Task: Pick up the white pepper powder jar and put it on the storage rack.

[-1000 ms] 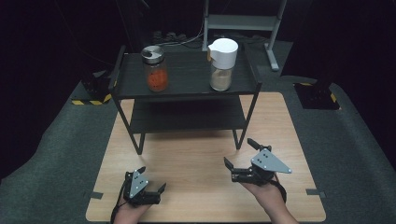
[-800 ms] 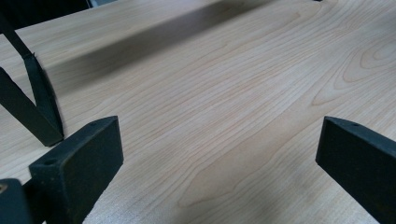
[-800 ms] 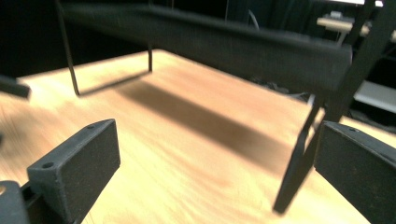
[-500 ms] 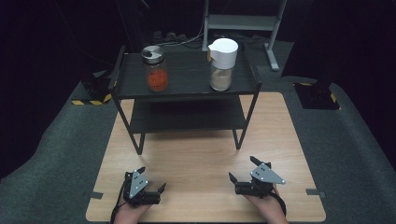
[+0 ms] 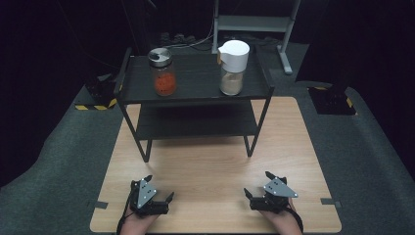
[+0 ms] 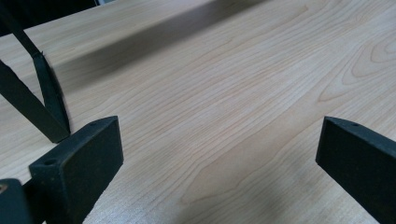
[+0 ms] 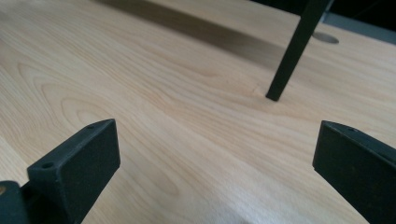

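Below, left gripper and right gripper rest on the table (fingers spread, empty), well apart from the shelf.

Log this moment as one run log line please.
left gripper: open, empty, near table edge | right gripper: open, empty | jars: upright on shelf top, untouched

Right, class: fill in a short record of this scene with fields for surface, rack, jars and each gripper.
surface: wooden table
rack: black two-tier shelf at the table's far edge
jars: red jar left, white-lidded jar right, both on the top tier
left gripper: open, near edge, holding nothing
right gripper: open, near edge, holding nothing
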Demonstrator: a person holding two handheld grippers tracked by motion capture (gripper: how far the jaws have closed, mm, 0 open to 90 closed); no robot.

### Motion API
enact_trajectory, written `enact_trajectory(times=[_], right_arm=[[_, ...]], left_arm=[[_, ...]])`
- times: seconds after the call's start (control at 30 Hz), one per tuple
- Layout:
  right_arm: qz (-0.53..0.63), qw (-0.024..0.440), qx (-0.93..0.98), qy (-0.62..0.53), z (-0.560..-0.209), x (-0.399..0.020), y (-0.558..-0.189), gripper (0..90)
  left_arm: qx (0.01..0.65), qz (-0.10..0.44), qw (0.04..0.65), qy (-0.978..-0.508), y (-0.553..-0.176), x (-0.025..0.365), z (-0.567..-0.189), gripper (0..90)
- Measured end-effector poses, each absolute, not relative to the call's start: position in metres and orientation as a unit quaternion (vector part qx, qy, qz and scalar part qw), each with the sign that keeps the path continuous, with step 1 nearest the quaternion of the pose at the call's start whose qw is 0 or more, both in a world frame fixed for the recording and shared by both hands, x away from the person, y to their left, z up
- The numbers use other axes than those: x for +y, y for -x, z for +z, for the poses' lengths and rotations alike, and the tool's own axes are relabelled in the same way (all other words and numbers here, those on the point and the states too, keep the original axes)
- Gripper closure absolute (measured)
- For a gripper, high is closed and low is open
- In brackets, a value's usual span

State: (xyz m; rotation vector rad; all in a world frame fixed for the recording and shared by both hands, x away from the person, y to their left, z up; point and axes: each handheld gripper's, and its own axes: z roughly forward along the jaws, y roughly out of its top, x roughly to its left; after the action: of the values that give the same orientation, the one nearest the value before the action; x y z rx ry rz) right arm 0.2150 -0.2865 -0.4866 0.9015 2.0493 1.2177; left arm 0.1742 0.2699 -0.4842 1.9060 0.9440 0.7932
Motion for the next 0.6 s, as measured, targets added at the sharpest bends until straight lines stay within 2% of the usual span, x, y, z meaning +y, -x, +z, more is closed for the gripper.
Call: enact_trajectory(times=[0.6], right_arm=[[0.427,0.307,0.788,-0.319,-0.4827,-0.2798,-0.2112,0.5]], left_arm=[[0.371,0.319,0.418,-0.765,-0.1732,0.2684,-0.4840,1.1]])
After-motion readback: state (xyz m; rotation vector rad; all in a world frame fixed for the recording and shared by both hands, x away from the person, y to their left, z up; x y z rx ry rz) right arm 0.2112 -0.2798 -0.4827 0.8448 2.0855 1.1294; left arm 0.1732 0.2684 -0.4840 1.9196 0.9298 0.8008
